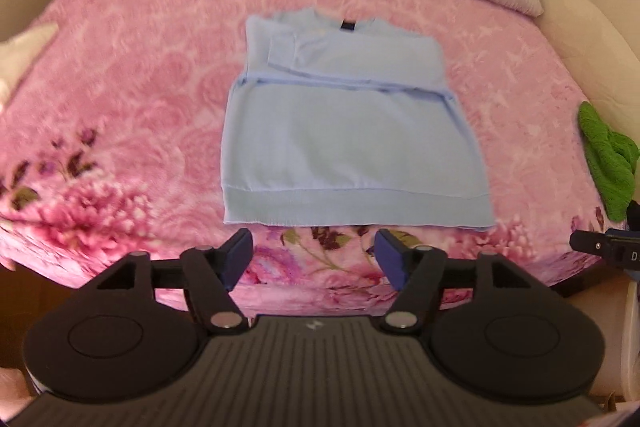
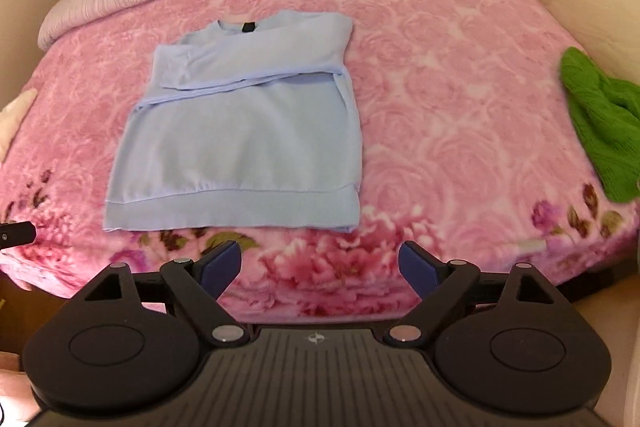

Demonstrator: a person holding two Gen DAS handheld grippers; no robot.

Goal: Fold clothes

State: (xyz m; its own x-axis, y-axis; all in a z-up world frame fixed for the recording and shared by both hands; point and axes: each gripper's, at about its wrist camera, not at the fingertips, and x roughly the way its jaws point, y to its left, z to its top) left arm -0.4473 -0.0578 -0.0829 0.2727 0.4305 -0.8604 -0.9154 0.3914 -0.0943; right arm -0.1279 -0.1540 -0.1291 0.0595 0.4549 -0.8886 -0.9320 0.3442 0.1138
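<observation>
The light-blue sweatshirt [image 1: 344, 131] lies flat on the pink floral blanket [image 1: 132, 67] of the bed, sleeves folded across the chest, hem nearest. Left gripper [image 1: 314, 259] and right gripper [image 2: 320, 269] hover clear of it, fingers spread wide, holding nothing. The fabric is judged soft, light and limp; it will sag. Pinch the ribbed hem corners, probably through both layers.

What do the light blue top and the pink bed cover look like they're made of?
Light blue top: probably a soft matte cotton-type jersey, with a smooth face and a ribbed band along the hem. Pink bed cover: likely plush fleece, with a fuzzy, faintly shiny pile, embossed roses and printed flowers.
</observation>
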